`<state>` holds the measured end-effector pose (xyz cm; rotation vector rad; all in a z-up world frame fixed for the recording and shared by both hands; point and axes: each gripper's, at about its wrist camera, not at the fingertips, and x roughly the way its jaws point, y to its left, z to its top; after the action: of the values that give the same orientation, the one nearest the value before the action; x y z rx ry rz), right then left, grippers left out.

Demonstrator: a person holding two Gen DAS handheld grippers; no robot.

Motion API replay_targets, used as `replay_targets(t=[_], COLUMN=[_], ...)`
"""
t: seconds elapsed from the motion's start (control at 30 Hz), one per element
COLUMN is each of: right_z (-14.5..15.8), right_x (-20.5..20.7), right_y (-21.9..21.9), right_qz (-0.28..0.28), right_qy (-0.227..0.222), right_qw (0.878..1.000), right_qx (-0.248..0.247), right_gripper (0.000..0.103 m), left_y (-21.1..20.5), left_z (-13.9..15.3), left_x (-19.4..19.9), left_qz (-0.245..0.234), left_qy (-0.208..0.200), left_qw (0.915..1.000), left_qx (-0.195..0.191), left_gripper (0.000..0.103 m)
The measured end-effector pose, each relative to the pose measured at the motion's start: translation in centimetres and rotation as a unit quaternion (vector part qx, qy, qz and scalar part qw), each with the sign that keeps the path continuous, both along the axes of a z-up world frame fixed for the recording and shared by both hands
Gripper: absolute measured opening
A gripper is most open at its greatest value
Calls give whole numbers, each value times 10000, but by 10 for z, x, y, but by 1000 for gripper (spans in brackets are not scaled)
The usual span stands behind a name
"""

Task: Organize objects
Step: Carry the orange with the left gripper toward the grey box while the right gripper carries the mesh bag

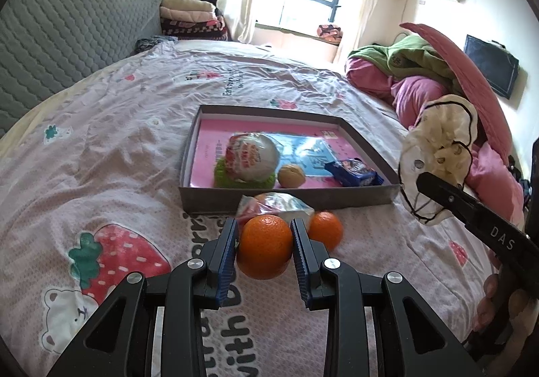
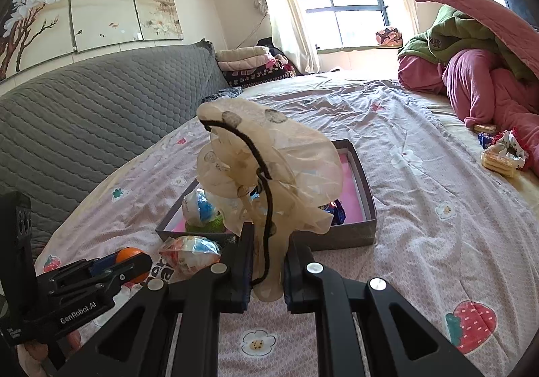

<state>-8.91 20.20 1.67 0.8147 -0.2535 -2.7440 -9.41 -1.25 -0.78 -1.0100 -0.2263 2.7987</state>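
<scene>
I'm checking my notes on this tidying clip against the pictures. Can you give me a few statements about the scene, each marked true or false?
1. The left gripper holds an orange between its fingers. True.
2. The right gripper is empty. False: it is shut on a beige cloth pouch with a black cord.
3. A second orange lies on the bedsheet outside the box. True.
4. The box is empty. False: it holds a walnut, a blue snack packet and a round wrapped ball.
</scene>
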Motion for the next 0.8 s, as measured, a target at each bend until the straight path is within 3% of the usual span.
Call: replay_targets(t=[0.8], right_z=[-10], right_x=[-38], right_y=[-10], right_qz=[25], right_qy=[-182], right_qw=[9998], right_qx=[43], right_gripper=[15], left_y=[-19], left_z=[-5], left_x=[-44], left_qz=[200], left_qy=[-119], left_qw=[9997], left_qx=[49], left_gripper=[32])
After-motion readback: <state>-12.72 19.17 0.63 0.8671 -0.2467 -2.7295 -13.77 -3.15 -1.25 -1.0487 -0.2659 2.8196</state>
